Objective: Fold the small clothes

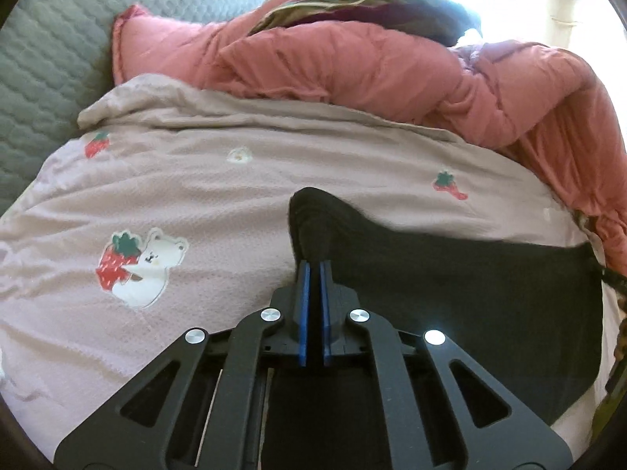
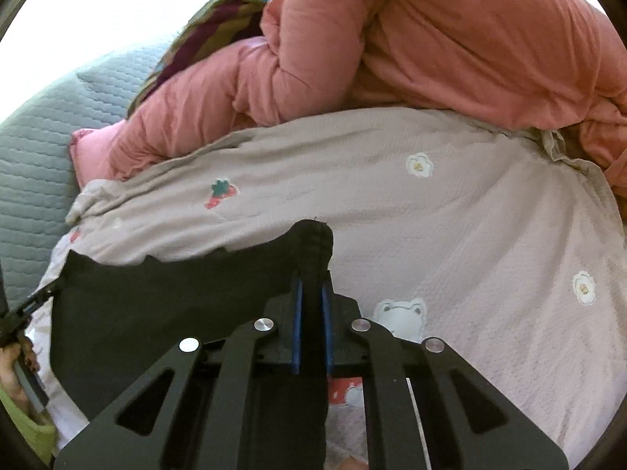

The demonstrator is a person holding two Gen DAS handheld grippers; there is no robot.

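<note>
Black cloth (image 1: 450, 293), a small dark piece of clothing, is spread over a pale pink blanket (image 1: 196, 180) with strawberries and a little white bear (image 1: 151, 270) sewn on it. One top corner of the cloth is pinched by the left gripper (image 1: 313, 270), whose blue pads (image 1: 303, 305) are pressed close together on a bunched fold. The other top corner is pinched by the right gripper (image 2: 311, 286), and the dark fabric is seen squeezed between its blue pads (image 2: 296, 329). The cloth is held between the two grippers and hangs down toward the blanket. A puffy pink quilt (image 1: 372, 62) is heaped behind the blanket, and a grey padded cover (image 1: 47, 58) is seen at the left. A striped cloth (image 1: 352, 4) is lying on top of the quilt
</note>
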